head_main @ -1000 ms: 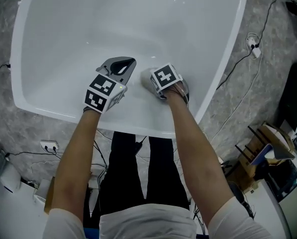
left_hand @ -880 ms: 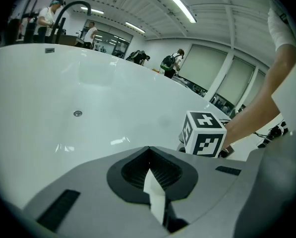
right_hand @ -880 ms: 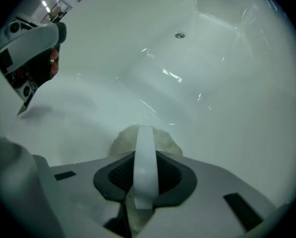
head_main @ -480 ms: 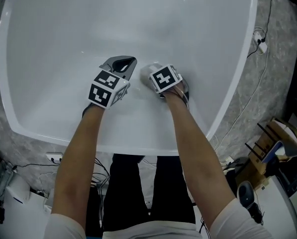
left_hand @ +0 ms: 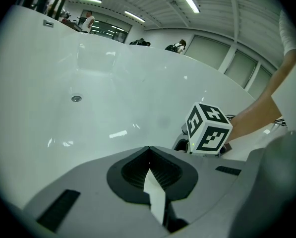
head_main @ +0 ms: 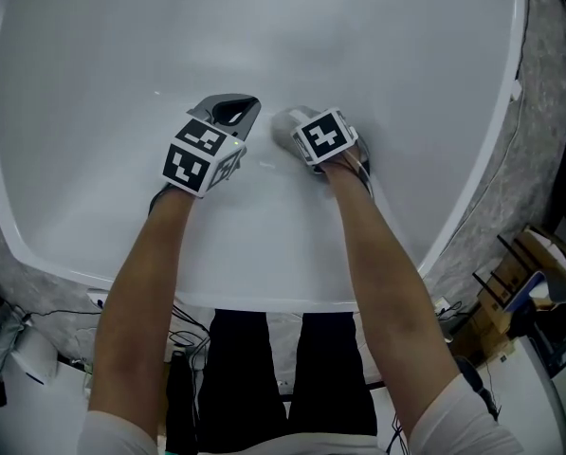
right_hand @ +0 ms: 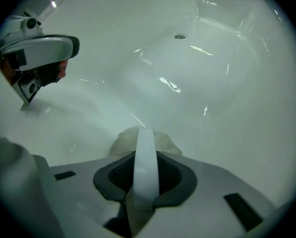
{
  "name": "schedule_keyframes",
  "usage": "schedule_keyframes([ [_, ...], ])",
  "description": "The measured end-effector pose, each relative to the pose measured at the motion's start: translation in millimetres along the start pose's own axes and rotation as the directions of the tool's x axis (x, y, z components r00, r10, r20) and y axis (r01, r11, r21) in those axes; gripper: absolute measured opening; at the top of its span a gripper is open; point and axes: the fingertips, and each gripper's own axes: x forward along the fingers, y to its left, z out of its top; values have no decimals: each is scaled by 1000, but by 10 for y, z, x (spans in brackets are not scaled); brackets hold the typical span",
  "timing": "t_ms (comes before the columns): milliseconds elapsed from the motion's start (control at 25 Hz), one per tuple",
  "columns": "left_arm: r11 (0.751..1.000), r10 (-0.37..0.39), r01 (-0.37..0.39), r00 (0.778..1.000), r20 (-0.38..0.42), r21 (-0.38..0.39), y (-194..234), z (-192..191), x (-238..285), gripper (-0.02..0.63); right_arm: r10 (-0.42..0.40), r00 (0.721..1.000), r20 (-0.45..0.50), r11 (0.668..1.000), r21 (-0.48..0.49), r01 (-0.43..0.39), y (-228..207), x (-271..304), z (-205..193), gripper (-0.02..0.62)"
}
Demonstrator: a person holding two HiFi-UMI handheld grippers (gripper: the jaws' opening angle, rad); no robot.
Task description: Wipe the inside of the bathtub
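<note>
Jaws on our right gripper (right_hand: 145, 150) are squeezed shut on a small pale soft cloth wad (right_hand: 122, 139), and a bit of it puffs out past the tips. Jaws on our left gripper (left_hand: 149, 168) are pressed together too. Only a thin white sliver shows between them, and we can name nothing held there.

The cloth wad sits low on the near sloping wall of the big white shiny bathtub (head_main: 264, 36). It is pressed against the wall or just above it; we cannot tell which. The small round drain (left_hand: 76, 98) is well apart from it, farther up the tub.

We think the cloth wad is light and squashy, so it will bend flat when pushed. It is best held by its bunched middle, so a fat pad sticks out in front. The tub looks hard, smooth and likely slippery, so the cloth should slide easily. The hard tips could scrape if we push too deep.

Our left forearm (head_main: 140, 292) and right forearm (head_main: 387, 273) reach down over the near rim, side by side. Both grippers point away from us, near each other but apart.
</note>
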Motion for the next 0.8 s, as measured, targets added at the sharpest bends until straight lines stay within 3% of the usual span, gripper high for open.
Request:
schedule_keyframes([
  [280,999,24,-23,999,23,-37,230,-67,-107,6,12,1000,7,1000,-13,-12,51,146,119,95],
  [520,1000,18,-17,1000,-14,24,258,-54,-139,6,21,1000,13,997,-79,-20,83,225,199,94],
  [800,998,27,-24,997,-67,54,414,-214,-312,6,116,989,96,976,-197,-95,330,311,441,94],
])
